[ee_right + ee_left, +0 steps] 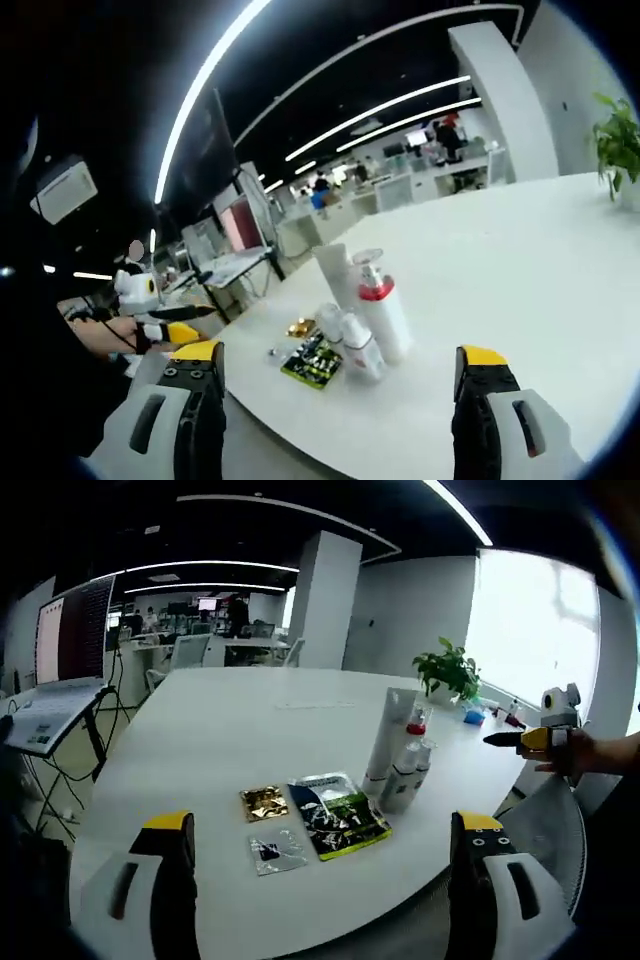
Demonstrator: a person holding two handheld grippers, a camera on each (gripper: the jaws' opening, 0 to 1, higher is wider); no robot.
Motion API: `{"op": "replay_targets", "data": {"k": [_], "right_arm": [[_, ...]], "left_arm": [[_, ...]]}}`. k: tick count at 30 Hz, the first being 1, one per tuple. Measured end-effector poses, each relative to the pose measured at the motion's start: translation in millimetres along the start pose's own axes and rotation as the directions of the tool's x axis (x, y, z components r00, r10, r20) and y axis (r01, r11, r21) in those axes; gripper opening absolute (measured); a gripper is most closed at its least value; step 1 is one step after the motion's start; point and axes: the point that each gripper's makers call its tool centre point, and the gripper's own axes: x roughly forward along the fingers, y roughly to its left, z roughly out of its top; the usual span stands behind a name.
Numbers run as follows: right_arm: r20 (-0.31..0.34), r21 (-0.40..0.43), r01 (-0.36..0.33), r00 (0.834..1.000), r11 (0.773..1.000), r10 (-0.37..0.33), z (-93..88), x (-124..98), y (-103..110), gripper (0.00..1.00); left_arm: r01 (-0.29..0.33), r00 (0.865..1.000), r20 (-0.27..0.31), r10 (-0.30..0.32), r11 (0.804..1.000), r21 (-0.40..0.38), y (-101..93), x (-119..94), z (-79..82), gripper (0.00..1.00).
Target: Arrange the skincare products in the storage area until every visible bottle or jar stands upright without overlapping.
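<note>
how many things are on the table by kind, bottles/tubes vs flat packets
upright tube: 1
pump bottle with red collar: 1
small bottles: 2
flat sachets, gold, silver, green and black: 3
total: 7

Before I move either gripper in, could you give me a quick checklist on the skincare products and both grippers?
1. Left gripper open, holding nothing: ok.
2. Right gripper open, holding nothing: ok.
3. Tall white tube upright: ok.
4. Red-collared pump bottle upright: ok.
5. Two small bottles upright, not overlapping: upright, but whether they touch, cannot tell.
6. Flat sachets lying on the white table beside the bottles, standing: not ok.
</note>
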Motion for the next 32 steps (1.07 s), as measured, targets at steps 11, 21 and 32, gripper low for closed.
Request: {"op": "replay_targets", "data": {"k": [11,21,32], "right_arm": [[-0.021,-0.02,0.027,0.999,0.999,-0.027,-6.6,1,-11,0.99],[-0.031,-0.015,0.031,0.999,0.999,-0.031,-11.6,1,-13,0.97],[-0.032,-0.004,0.031,0.999,1.0,-0.031,-13.1,1,-13,0.96]], "left_arm": [[0.031,0.999,-0.037,-0.031,1.0,-0.005,-3.3,2,-0.8,0.99],[0.042,0.997,-0.058,-0.042,0.999,-0.012,-2.4,5,-4.6,0.99],[0.038,0.997,-0.068,-0.04,0.999,-0.027,-4.5,4,-6.0,0.99]]}}
